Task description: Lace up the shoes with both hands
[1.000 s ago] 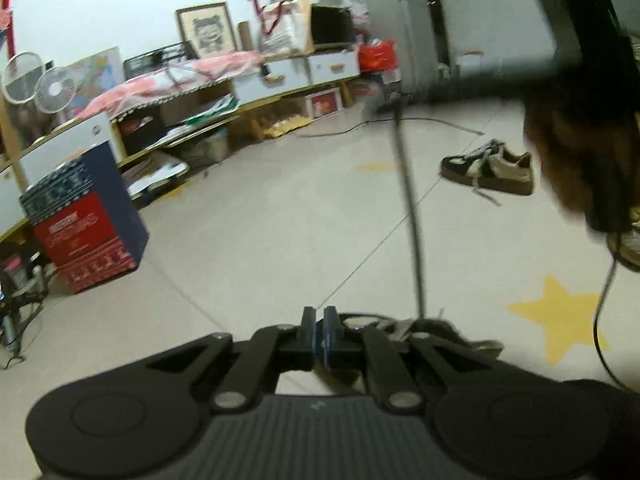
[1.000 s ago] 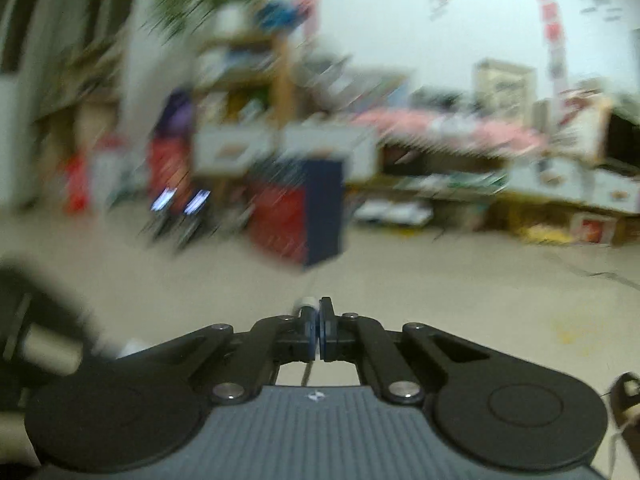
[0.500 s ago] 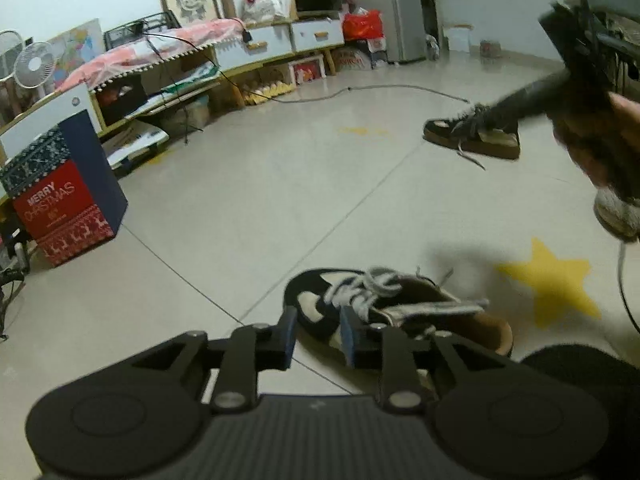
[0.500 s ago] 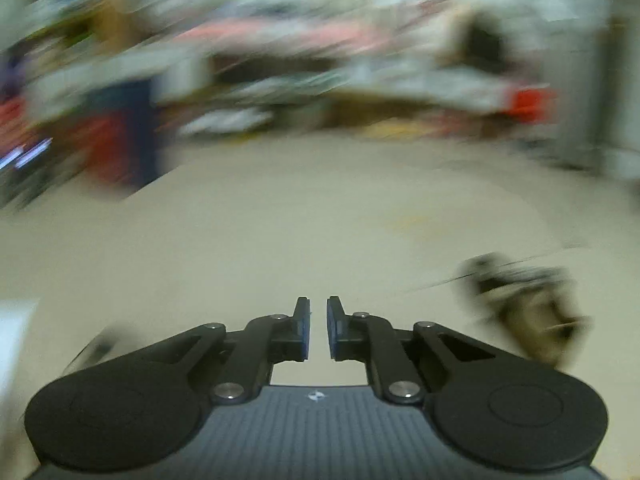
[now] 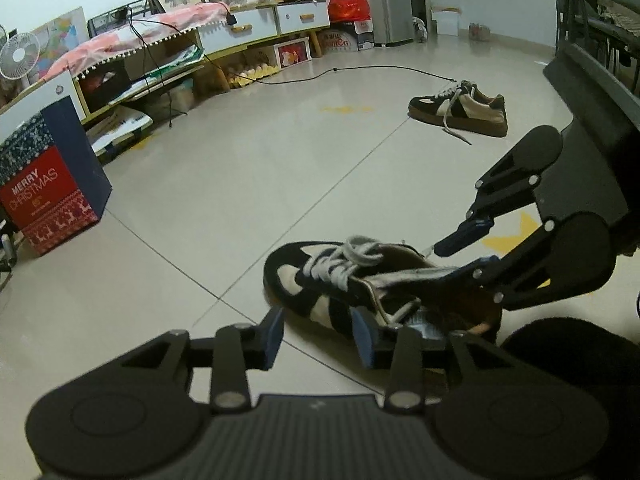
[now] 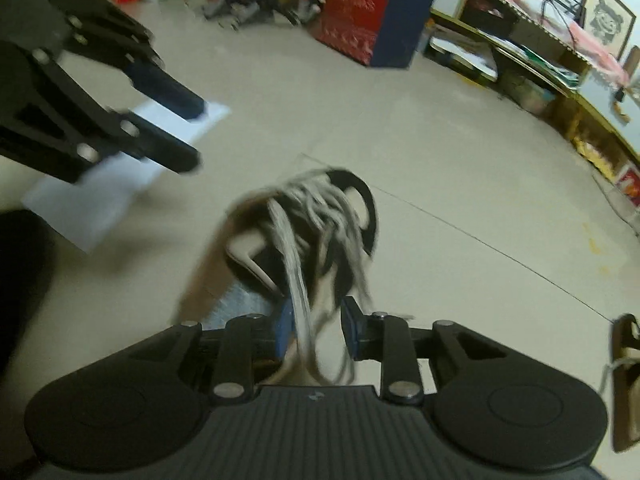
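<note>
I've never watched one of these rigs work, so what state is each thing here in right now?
Near shoe: on the floor, laced, lace ends loose.
Far shoe: on the floor, lace trailing.
Left gripper: opening, pressing on nothing.
Right gripper: opening, loose laces between its fingers.
Gift box: standing upright.

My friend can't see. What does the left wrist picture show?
A black-and-cream shoe with grey laces sits on a pale tiled floor, between the left tool and the right tool, both opening. A matching shoe lies farther away.
</note>
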### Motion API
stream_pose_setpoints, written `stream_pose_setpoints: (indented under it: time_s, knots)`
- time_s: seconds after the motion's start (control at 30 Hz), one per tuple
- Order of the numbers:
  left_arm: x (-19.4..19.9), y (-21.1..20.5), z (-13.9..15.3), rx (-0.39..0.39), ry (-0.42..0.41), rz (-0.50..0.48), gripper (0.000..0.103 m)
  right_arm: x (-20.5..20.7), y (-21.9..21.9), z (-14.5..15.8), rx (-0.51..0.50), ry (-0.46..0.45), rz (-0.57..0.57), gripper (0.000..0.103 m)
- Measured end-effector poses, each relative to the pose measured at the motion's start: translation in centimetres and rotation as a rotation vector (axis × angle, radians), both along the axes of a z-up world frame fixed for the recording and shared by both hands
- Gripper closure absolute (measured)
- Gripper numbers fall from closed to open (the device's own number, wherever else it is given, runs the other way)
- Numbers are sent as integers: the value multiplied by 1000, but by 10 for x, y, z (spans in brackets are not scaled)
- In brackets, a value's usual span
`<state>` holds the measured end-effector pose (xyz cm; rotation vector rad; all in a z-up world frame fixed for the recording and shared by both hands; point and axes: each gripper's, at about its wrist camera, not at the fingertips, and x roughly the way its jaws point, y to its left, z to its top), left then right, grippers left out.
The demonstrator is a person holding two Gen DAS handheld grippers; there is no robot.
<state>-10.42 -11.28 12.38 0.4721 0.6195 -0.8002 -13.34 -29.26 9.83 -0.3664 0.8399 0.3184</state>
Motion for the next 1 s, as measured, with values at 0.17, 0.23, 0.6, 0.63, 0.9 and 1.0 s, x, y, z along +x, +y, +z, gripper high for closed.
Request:
stream_pose_setpoints:
  time_s: [0.17, 0.23, 0.6, 0.63, 0.9, 1.0]
  knots:
    - [-3, -4, -3, 16, -7, -23, 56, -7, 0, 6, 51, -13, -22, 93]
    - [-3, -6, -4, 18, -9, -32, 55, -15, -11, 15, 113, -31, -71, 99]
    - [-8, -50, -15, 75, -185, -239, 52, 8, -69, 41, 705, 112, -224, 99]
    - [-8, -54, -16, 82, -196, -252, 52, 10, -70, 42, 749, 128, -230, 99]
    - [-1, -74, -27, 150, -292, -274, 51, 2, -66, 59, 815, 146, -187, 101]
    - [3, -73, -27, 138, -287, -254, 57, 0, -64, 57, 730, 124, -203, 100]
